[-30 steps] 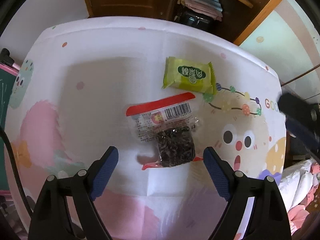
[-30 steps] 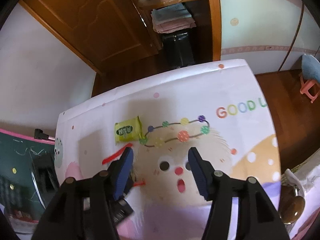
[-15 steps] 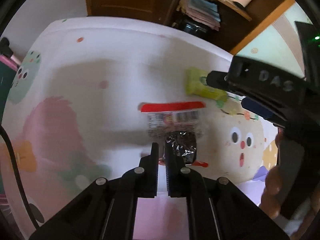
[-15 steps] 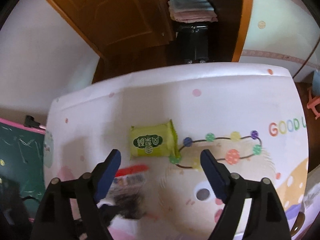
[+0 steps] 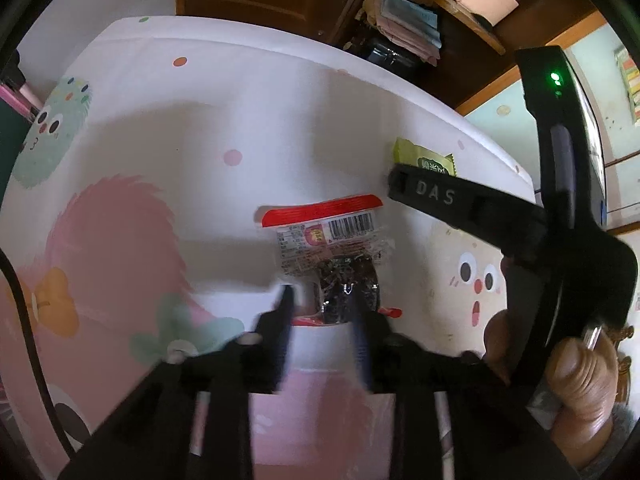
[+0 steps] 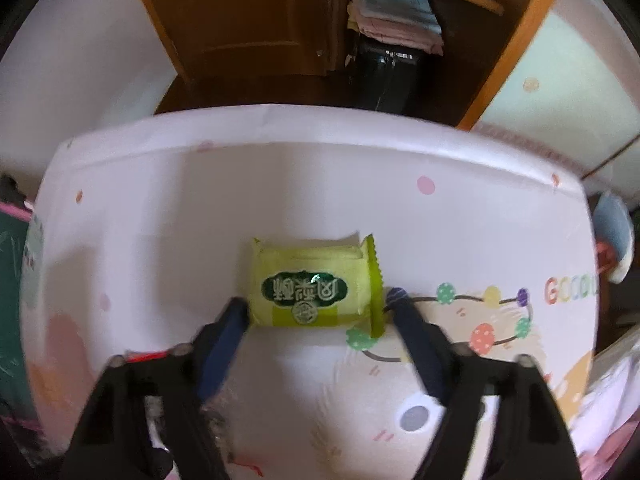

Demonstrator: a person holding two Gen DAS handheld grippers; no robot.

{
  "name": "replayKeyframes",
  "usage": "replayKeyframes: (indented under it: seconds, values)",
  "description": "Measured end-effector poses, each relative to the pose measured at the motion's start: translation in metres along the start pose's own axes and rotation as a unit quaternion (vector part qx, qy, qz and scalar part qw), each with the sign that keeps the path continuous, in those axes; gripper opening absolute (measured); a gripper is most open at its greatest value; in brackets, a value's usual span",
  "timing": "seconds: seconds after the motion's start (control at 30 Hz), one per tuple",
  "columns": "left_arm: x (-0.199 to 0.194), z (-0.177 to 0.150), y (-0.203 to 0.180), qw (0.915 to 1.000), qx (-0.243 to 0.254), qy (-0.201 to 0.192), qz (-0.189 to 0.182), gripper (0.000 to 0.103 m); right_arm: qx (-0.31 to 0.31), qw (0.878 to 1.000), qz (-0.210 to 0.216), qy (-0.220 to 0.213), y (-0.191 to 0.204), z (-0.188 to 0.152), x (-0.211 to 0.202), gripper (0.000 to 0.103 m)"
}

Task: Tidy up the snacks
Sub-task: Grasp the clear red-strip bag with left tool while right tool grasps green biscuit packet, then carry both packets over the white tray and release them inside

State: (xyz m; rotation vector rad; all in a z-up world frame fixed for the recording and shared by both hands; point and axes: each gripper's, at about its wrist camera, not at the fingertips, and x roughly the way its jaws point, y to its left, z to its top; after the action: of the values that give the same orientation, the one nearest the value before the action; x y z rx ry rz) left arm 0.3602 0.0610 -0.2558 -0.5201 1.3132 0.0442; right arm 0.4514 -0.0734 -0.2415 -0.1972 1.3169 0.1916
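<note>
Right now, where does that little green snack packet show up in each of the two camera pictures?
Left wrist view: green packet far right of centre, partly hidden behind the right gripper's black arm.
Right wrist view: green packet at centre, between the right gripper fingers, which have just been closing around it.
Shared landmark: the red-edged clear packet, central in the left view, a red sliver at lower left in the right.

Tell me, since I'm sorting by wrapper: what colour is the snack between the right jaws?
Yellow-green with a dark green label: the wrapped snack, clearest in the right wrist view.
</note>
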Motion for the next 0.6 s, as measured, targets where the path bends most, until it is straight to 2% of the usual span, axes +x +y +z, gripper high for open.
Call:
replayKeyframes:
  seconds: [0.03,0.1,0.2,0.37,0.5,0.6]
  values:
    - [0.0,0.001,-0.001,1.0,-0.001,-0.001,0.0,0.05,0.005,1.0,0.003,0.004,-0.002,0.0,0.0,0.055]
    - [-0.002,-0.001,-0.005,1.0,0.0,-0.007,0.004,0.062,0.019,1.0,0.012,0.007,-0.008,0.0,-0.002,0.052]
    - [-0.002,-0.008,-0.008,0.9997,0.014,-0.009,0.016,0.068,0.035,0.999,0.019,0.006,-0.014,-0.003,-0.004,0.051]
    - [0.018,-0.007,-0.021,0.998,0.035,0.006,0.053,0.068,0.056,0.998,0.024,0.004,-0.024,-0.008,-0.007,0.051]
    - [0.026,-0.006,-0.03,0.9972,0.043,0.003,0.061,0.068,0.062,0.998,0.025,0.004,-0.03,-0.013,-0.01,0.051]
    - [0.029,-0.006,-0.039,0.997,0.054,0.005,0.055,0.055,0.066,0.997,0.03,0.006,-0.033,-0.011,-0.01,0.051]
